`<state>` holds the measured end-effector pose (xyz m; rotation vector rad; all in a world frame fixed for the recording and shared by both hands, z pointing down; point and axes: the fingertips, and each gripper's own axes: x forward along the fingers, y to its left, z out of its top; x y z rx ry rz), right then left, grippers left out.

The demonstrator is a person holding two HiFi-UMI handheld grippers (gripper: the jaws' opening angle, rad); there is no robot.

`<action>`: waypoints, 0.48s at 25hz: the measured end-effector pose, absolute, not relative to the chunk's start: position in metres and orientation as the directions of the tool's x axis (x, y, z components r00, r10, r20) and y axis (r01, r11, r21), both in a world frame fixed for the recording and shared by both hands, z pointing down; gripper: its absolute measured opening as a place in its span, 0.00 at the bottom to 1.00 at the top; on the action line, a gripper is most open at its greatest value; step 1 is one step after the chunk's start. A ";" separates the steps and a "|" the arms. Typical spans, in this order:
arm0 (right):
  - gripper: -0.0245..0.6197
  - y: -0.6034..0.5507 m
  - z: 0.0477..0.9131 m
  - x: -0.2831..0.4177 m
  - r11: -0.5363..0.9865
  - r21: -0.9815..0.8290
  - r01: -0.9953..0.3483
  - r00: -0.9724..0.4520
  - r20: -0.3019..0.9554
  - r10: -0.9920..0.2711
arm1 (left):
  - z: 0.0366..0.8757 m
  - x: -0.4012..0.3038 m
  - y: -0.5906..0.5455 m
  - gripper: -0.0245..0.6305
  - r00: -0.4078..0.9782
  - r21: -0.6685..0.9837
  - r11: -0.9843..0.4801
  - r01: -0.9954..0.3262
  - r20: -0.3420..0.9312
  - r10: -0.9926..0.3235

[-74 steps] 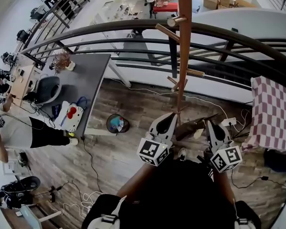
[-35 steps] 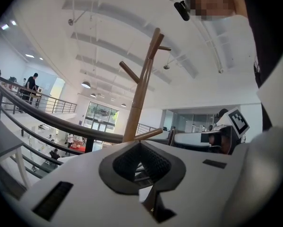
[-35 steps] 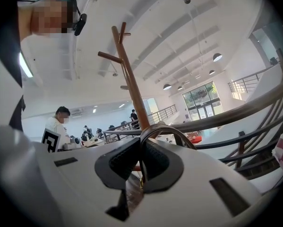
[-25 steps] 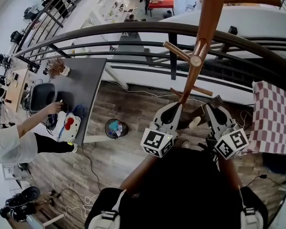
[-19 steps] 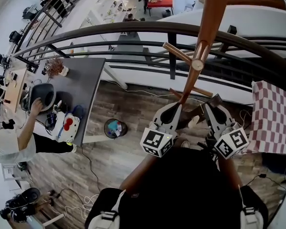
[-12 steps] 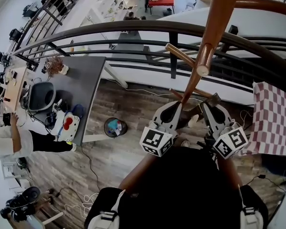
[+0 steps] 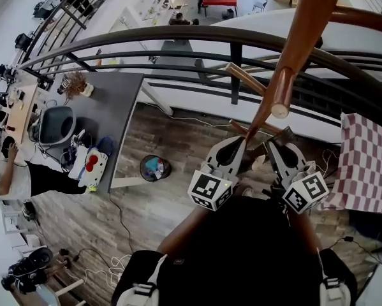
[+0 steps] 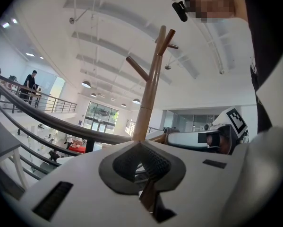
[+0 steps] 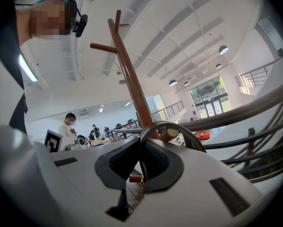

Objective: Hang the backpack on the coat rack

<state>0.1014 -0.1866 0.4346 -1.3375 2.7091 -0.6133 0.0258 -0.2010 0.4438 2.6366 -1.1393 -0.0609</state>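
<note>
Right tongs (image 9: 141, 162) clamp shut on the handle loop (image 9: 193, 137), holding it arched open to slip over the peg (image 9: 169, 133) just ahead. Left tongs (image 8: 142, 162) pinch a brown strap (image 8: 147, 196), likely sharing the weight.

Curved dark railing (image 7: 178, 36) across the view, grey worktop (image 7: 111, 110) beneath it at left, dried plant (image 7: 74, 83) at its far corner, office chair (image 7: 55, 125) beside it, round bin (image 7: 155, 167) on the wooden floor (image 7: 178, 139), red-and-white checked cloth (image 7: 368, 164) at right, a person in a white shirt (image 7: 12, 178) at the left edge.
</note>
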 end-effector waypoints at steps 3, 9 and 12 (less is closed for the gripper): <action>0.08 -0.187 0.435 0.098 0.545 -0.381 -0.747 -0.626 0.126 -0.770 | 0.442 0.025 -0.201 0.05 0.691 0.264 -0.655 -0.708 0.068 -0.720; 0.08 -0.194 0.439 0.093 0.557 -0.381 -0.738 -0.639 0.130 -0.758 | 0.444 0.024 -0.204 0.05 0.686 0.266 -0.650 -0.712 0.070 -0.724; 0.08 -0.194 0.443 0.093 0.548 -0.395 -0.737 -0.637 0.139 -0.758 | 0.446 0.023 -0.203 0.05 0.682 0.267 -0.645 -0.716 0.073 -0.728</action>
